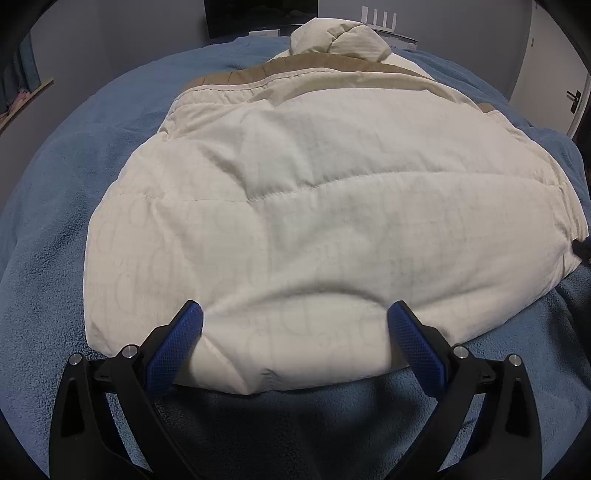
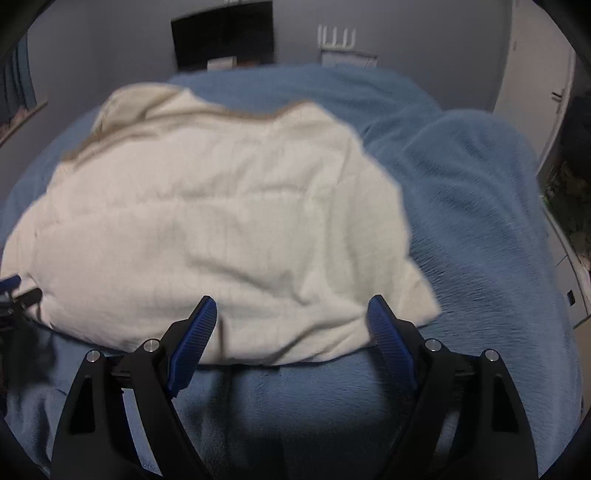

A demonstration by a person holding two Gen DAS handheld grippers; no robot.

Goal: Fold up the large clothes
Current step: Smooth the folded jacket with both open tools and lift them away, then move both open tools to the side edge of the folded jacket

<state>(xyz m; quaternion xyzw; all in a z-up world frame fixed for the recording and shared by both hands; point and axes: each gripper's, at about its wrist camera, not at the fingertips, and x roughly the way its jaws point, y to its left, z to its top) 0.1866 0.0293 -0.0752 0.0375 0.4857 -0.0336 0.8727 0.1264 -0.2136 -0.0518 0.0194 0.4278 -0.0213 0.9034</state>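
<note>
A cream-white quilted puffer jacket with a tan band near the collar (image 1: 325,206) lay spread flat on a blue fleece blanket (image 1: 55,229) covering a bed. Its hem faced both cameras; its bunched hood (image 1: 340,38) sat at the far end.

Left wrist view: the left gripper (image 1: 295,314) stood with its blue-padded fingers (image 1: 181,339) wide apart, straddling the near hem of the jacket. The fabric bulged between the pads, with each pad at or against the hem; nothing was pinched. This view was sharp and showed the horizontal quilting seams, the tan band and the hood clearly. At the right edge, by the jacket's far corner, a small dark object (image 1: 583,248) intruded; whether it was part of the other gripper could not be told.

Right wrist view: the right gripper (image 2: 291,308) likewise had its fingers spread, set over the hem towards the jacket's right corner (image 2: 424,306), gripping nothing. The picture was blurred, so seam detail was lost. It showed what the left view did not: a broad, rumpled stretch of blanket (image 2: 472,206) to the right of the jacket, and the left gripper's blue tip and black frame (image 2: 13,291) at the jacket's opposite corner.

Both views showed a dark screen (image 2: 225,35) against the grey far wall, and a door with a handle (image 1: 572,99) at right.
</note>
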